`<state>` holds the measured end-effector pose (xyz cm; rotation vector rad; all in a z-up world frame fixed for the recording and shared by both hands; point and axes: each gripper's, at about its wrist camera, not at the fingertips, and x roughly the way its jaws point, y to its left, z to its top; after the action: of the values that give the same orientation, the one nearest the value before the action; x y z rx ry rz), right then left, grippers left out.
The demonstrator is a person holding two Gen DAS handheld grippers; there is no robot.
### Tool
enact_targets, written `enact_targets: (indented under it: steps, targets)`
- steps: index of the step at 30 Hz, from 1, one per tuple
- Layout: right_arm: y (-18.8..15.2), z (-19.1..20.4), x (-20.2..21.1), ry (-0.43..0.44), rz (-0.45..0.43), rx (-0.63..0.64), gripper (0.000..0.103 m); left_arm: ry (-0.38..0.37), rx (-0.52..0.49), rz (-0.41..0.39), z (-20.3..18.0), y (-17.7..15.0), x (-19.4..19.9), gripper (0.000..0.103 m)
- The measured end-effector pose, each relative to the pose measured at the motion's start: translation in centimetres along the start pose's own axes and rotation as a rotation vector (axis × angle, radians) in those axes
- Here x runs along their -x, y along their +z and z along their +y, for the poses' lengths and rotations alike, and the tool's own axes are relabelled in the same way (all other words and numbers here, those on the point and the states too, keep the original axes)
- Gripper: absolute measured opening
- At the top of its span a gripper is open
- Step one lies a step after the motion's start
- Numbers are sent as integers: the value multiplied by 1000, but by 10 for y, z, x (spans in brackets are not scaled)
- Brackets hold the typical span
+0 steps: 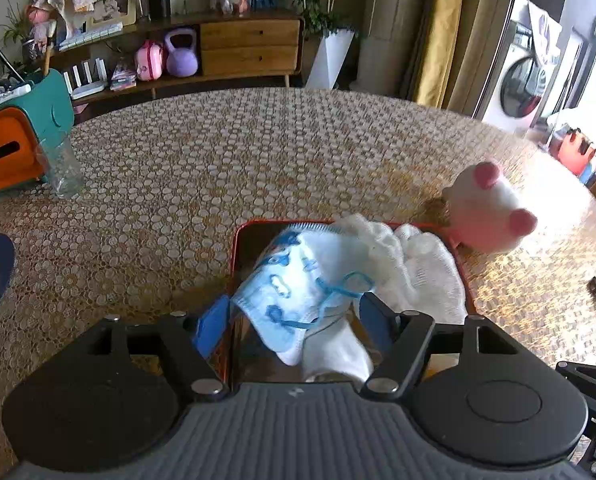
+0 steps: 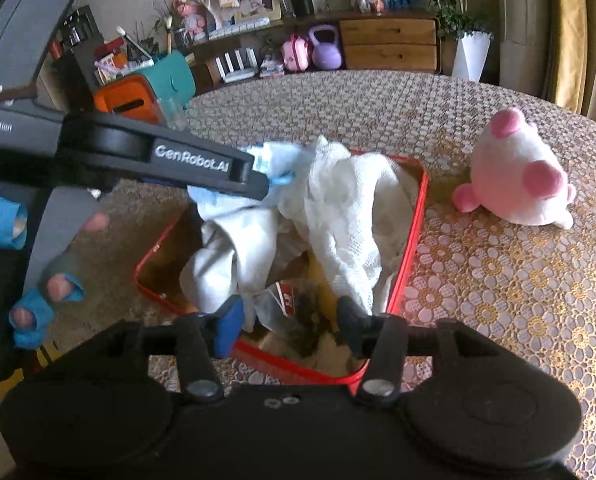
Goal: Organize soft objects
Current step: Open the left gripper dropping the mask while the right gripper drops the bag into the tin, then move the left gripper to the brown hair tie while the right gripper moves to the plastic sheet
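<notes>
Two handheld tongs hang over a red-rimmed tray point(image 2: 412, 216) on a round table point(image 1: 258, 152) covered in lace-patterned cloth. The left tongs point(image 1: 294, 316) stand apart above the tray's near end, with a blue-printed face mask point(image 1: 294, 280) lying loose between the blue pads, touched by neither as far as the left wrist view shows. The mask rests on a white sock point(image 1: 334, 356) and, beside it toward the tray's right side, a crumpled white knitted cloth point(image 1: 422, 272).

From the right wrist view, the right tongs point(image 2: 290, 320) are also apart, poised over the tray's near edge with nothing pressed between the fingers; the white cloth point(image 2: 350, 216) and sock point(image 2: 234, 256) lie heaped just beyond them inside the tray. The left tongs' black arm point(image 2: 186, 164) reaches in across the tray's far left corner, its tip at the mask point(image 2: 274, 158). A person's fingers in blue fingerless gloves point(image 2: 38, 308) grip its handle.

A pink-and-white plush toy point(image 2: 514, 176) lies on its side on the table just right of the tray. An orange-and-teal box point(image 1: 14, 140) stands at the table's far left edge with a clear glass point(image 1: 64, 168) beside it.
</notes>
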<state>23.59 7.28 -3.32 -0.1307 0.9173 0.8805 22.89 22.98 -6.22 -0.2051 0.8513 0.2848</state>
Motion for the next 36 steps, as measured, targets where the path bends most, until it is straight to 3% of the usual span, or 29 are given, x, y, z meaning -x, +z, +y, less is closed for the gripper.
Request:
enact_targets:
  steps: [11,16,17,19,29,36]
  targets:
    - [-4,-3,61,44,-112,-38,69,-24,-71,-76,-17,-10,50,72]
    - [-11,-9,97,35,-174,-55,75,-70,-114,-107,-36,-16,76,72]
    - [-13,-12,103,33,-187,-58,77,-77,-124,-114,-41,-17,80,77]
    - [-18,-17,117,18,-210,-68,80,-87,-142,-128,-51,-20,87,85]
    - [-49,-65,173,-72,-292,-183,90,-181,-202,-131,-105,-32,100,85]
    - [-76,-103,206,-163,-341,-233,96,-274,-258,-120,-160,-42,99,94]
